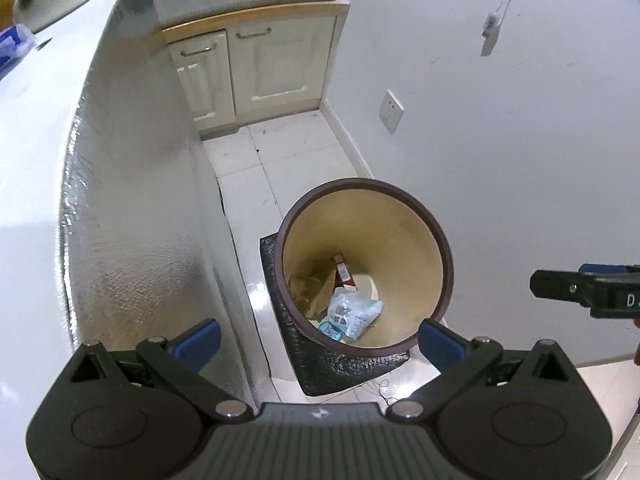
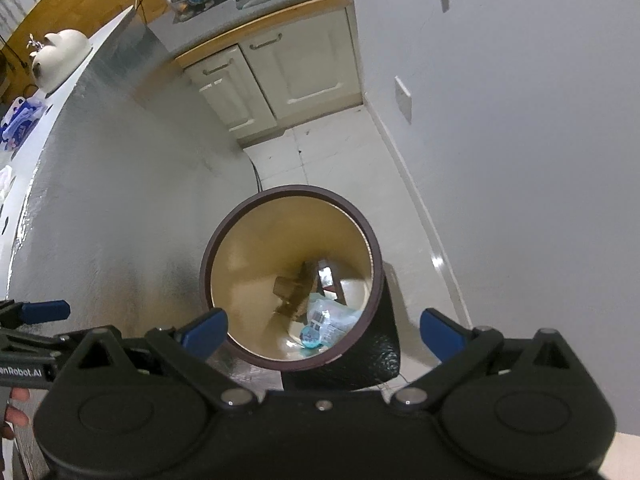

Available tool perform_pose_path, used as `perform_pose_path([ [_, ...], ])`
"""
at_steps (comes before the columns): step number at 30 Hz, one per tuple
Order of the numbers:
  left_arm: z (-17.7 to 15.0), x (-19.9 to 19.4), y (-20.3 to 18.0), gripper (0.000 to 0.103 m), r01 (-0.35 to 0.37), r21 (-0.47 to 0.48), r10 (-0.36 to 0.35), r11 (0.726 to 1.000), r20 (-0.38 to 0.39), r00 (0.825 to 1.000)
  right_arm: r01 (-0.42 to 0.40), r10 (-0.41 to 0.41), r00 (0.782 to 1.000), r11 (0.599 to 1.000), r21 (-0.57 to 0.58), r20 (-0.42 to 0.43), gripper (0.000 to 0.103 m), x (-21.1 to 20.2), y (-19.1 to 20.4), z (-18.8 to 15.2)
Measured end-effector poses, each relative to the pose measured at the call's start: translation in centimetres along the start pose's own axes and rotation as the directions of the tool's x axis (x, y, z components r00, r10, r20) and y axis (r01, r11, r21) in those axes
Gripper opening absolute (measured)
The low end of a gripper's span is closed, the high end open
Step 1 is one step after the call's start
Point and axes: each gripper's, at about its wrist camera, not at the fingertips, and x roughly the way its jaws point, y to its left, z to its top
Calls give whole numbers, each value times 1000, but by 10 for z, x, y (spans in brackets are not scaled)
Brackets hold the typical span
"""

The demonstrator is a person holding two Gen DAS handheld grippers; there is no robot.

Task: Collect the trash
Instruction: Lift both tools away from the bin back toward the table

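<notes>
A round bin with a dark brown rim and a cream inside stands on the tiled floor beside a white counter. Inside lie a pale blue plastic wrapper, brown crumpled paper and a small red-and-white box. My left gripper hovers above the bin, open and empty. In the right wrist view the same bin sits straight below my right gripper, which is also open and empty, with the wrapper showing at the bottom. The right gripper's finger pokes in at the left view's right edge.
A black textured mat lies under the bin. The white counter's side rises on the left, a plain wall with a socket plate on the right. Cream cabinets close off the narrow aisle at the far end.
</notes>
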Motion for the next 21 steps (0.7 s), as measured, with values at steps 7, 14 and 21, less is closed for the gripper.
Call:
perform_pose_path([
  [7,-7,-31,-3,103,-4,-6,4,1000,46,999,32,-32,999,999,-8,36,103,-30,-2,-12],
  [14,-19,-71,2,103,4,-27,-1,1000,106,994,41,-37,995,998,-37,90,103,-68,3,-22],
  [21,-37,-117,12,103,15,-30,-9,999,175,984,40,-32,989,998,-56,143,103,-102,17,-32],
])
